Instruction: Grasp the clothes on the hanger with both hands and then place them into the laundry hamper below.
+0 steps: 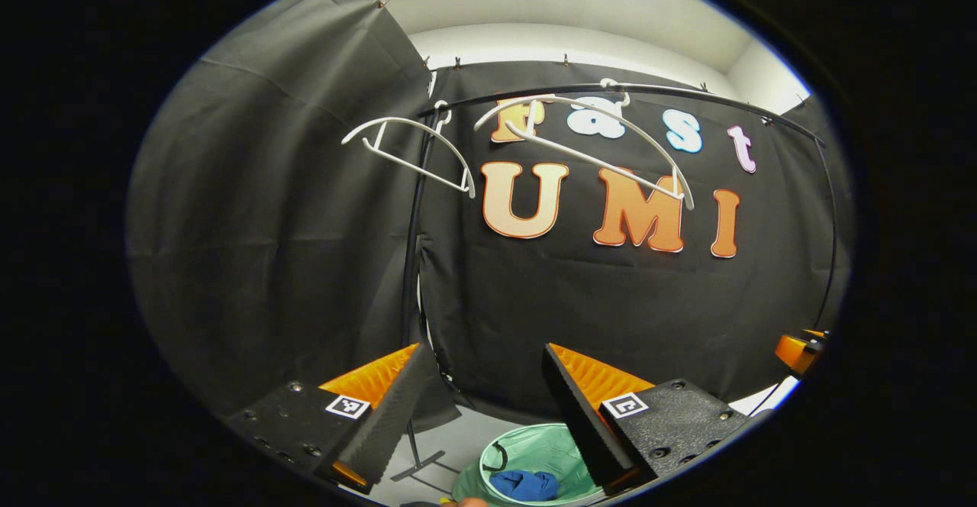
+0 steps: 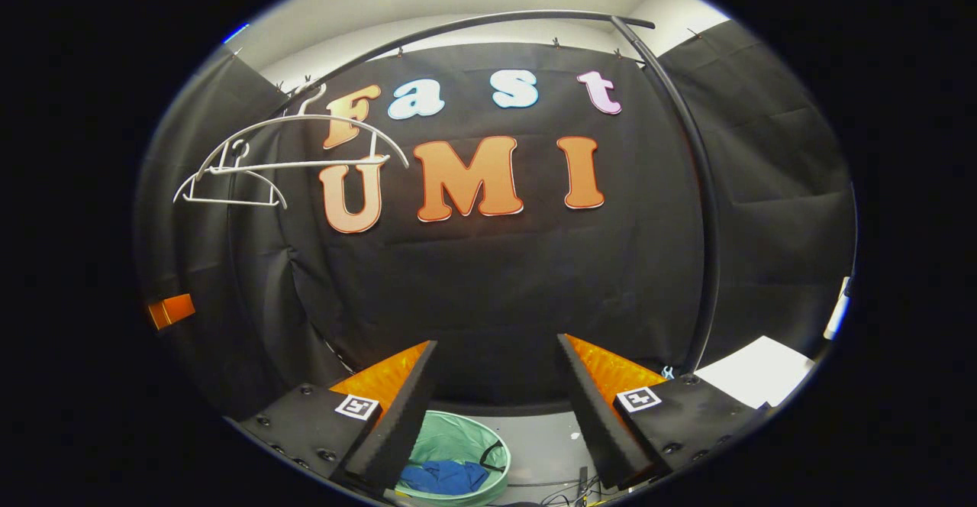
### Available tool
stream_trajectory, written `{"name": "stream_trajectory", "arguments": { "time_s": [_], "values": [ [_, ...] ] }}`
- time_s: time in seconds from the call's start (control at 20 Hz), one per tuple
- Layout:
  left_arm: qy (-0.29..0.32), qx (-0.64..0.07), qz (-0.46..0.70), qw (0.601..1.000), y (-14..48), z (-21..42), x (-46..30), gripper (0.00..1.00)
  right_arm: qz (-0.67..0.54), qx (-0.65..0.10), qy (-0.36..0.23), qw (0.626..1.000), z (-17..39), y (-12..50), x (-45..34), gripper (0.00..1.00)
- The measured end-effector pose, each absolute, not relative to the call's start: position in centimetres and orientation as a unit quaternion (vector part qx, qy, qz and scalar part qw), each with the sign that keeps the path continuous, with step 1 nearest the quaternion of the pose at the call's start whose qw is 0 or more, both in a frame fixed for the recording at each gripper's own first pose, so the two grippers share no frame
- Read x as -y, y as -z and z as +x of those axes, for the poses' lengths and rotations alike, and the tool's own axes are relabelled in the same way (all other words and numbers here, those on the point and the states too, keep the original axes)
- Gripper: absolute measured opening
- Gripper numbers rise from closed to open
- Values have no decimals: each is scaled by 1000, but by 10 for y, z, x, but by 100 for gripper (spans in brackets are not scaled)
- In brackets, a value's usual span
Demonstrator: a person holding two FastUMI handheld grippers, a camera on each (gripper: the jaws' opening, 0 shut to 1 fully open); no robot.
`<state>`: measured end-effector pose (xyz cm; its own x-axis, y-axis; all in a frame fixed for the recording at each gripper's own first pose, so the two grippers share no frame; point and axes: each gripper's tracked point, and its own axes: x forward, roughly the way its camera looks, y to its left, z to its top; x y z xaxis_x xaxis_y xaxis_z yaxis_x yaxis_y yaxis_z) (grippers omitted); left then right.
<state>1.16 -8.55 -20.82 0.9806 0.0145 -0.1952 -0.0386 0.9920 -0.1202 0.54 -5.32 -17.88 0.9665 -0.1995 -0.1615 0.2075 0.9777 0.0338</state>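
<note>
Two bare white hangers (image 1: pixel 416 152) (image 1: pixel 603 140) hang from the black rail (image 1: pixel 687 93); in the right gripper view the same hangers (image 2: pixel 305 144) (image 2: pixel 229 186) sit at upper left. Low on the floor stands the pale green hamper (image 1: pixel 534 446) with blue clothes (image 1: pixel 525 484) inside; the hamper (image 2: pixel 458 438) and clothes (image 2: pixel 443 476) are also seen in the right gripper view. My left gripper (image 1: pixel 481 408) is open, nothing between its fingers. My right gripper (image 2: pixel 496 408) is open and holds nothing. An orange part of the right gripper (image 1: pixel 798 350) peeks in at far right.
The rack's black upright (image 1: pixel 412 278) and foot (image 1: pixel 420 465) stand left of the hamper. In the right gripper view the rail bends down as a post (image 2: pixel 706 224) at right, with a white board (image 2: pixel 756 369) on the floor and cables (image 2: pixel 565 492) nearby.
</note>
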Motion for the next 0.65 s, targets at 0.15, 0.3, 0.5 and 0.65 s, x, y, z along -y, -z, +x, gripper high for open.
{"name": "stream_trajectory", "arguments": {
  "time_s": [0.15,0.3,0.5,0.65],
  "values": [
    [-15,-98,-62,993,209,12,84,94,28,-80,102,991,6,178,52,98],
    [-16,-98,-63,993,210,11,83,94,28,-82,104,991,7,181,53,93],
    [-17,-102,-66,992,213,11,82,94,30,-86,104,990,6,183,52,100],
    [-19,-103,-67,992,214,11,81,94,30,-85,105,990,7,182,54,100]
  ]
}}
